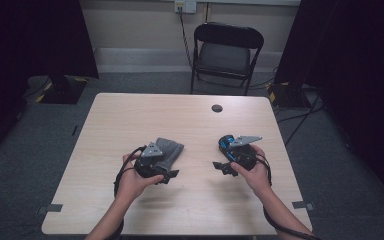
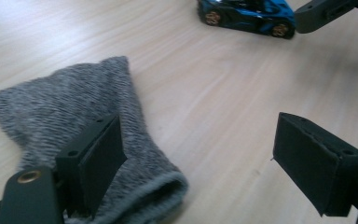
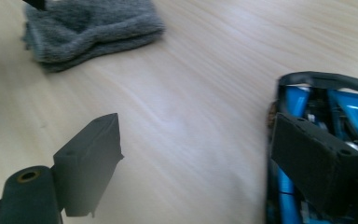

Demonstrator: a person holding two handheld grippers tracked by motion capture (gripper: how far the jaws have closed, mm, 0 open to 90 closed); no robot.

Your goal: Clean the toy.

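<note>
Grey sock [image 2: 74, 121] lies mid-table [image 1: 130, 115] beneath the left gripper [image 2: 196, 158], jaws apart, empty. Right gripper [image 3: 193, 163], jaws apart, hovers beside the blue car [image 3: 307, 107].

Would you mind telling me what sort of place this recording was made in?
Probably a lab or studio recording corner: a bare wooden table on grey carpet, dark curtains on both sides, and a lone folding chair by a wall socket.

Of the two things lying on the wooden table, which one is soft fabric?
The grey knitted sock, lying flat beside the left gripper. The other thing, the blue toy car, is hard plastic with wheels and lies near the right gripper.
</note>
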